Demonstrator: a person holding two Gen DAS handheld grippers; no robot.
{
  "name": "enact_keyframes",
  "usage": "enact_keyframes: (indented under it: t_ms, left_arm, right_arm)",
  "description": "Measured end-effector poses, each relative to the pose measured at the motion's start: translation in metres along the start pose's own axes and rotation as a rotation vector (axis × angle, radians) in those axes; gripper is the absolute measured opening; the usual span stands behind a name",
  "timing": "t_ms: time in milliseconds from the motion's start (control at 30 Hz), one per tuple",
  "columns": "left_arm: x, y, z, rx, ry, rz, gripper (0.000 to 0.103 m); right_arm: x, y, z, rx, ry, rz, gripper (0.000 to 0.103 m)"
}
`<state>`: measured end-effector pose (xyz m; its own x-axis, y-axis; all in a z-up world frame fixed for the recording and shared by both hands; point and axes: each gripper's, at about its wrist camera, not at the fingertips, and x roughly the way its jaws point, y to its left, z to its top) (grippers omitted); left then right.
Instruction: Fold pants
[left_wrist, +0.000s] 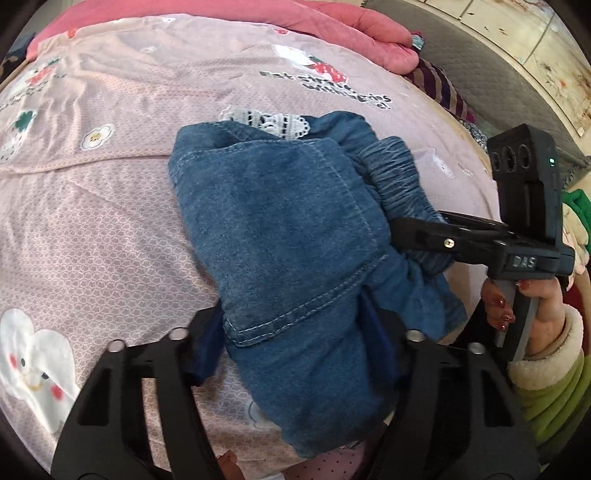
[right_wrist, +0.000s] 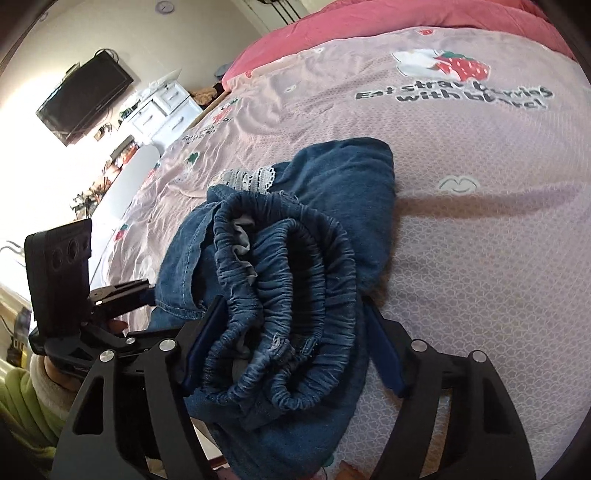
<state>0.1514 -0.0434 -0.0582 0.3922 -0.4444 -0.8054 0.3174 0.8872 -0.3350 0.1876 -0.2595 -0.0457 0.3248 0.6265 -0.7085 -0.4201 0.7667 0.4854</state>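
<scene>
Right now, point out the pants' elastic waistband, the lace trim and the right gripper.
elastic waistband (right_wrist: 295, 295): right wrist view, gathered denim band.
lace trim (left_wrist: 269, 123): left wrist view, white lace edge.
right gripper (left_wrist: 406, 230): left wrist view, fingertips at waistband.

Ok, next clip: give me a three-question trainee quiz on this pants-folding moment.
1. True or false: the pants lie flat and fully spread on the bedsheet.
2. Which part of the pants sits between the fingers of the right gripper? A) lace trim B) elastic waistband C) a leg cuff
3. Fill in: the left gripper straddles the ___ denim bundle.

Key
1. False: they are bunched into a folded bundle.
2. B: the gathered waistband fills the gap; the lace trim lies at the far end.
3. Folded.
</scene>
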Motion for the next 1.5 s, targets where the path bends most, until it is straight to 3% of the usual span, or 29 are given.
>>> enact_keyframes:
  t_ms: [67, 167, 667, 933, 1167, 1500]
  left_arm:
    - [-0.002, -0.002, 0.000, 0.001, -0.014, -0.006, 0.040]
    - [-0.009, -0.007, 0.000, 0.029, -0.037, 0.004, 0.027]
    - [-0.044, -0.031, 0.012, 0.111, -0.136, 0.103, 0.026]
    - [-0.059, -0.026, 0.035, 0.121, -0.189, 0.121, 0.026]
    - [-0.061, -0.018, 0.059, 0.132, -0.220, 0.150, 0.026]
    - [-0.035, 0.010, 0.090, 0.097, -0.224, 0.170, 0.026]
  right_arm:
    - [-0.003, 0.002, -0.001, -0.005, -0.013, 0.005, 0.057]
    - [-0.008, 0.009, -0.002, -0.033, -0.038, -0.017, 0.051]
    - [-0.037, 0.047, 0.008, -0.151, -0.148, -0.058, 0.044]
    - [-0.044, 0.058, 0.034, -0.191, -0.200, -0.068, 0.044]
    - [-0.039, 0.059, 0.066, -0.209, -0.231, -0.075, 0.044]
    - [-0.005, 0.041, 0.102, -0.203, -0.240, -0.096, 0.044]
